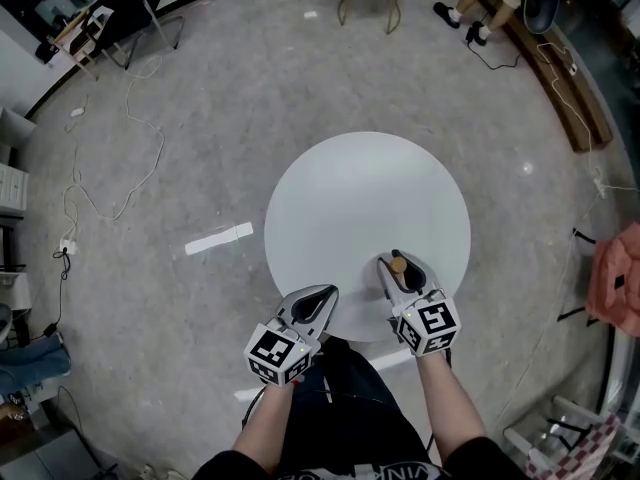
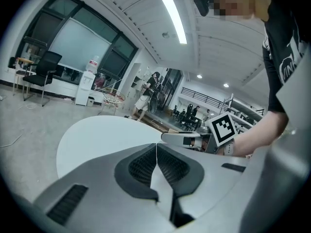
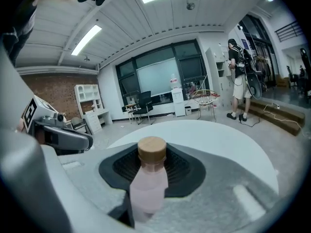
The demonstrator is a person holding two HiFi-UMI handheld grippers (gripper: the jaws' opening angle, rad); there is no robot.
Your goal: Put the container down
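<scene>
Clamping pink container (image 3: 148, 186), right hand-held gripper (image 3: 151, 154), head view shows only cap (image 1: 399, 264).

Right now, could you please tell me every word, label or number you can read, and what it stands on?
"VIN": white print on the person's black shirt, cut off by the frame edge, so only partly readable.
Left marker cube and right marker cube: square patterns only, no letters.
Pink container: no label visible.

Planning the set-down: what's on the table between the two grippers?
Nothing: the head view shows only bare white table between the left gripper and the right gripper clamping the pink bottle.
</scene>
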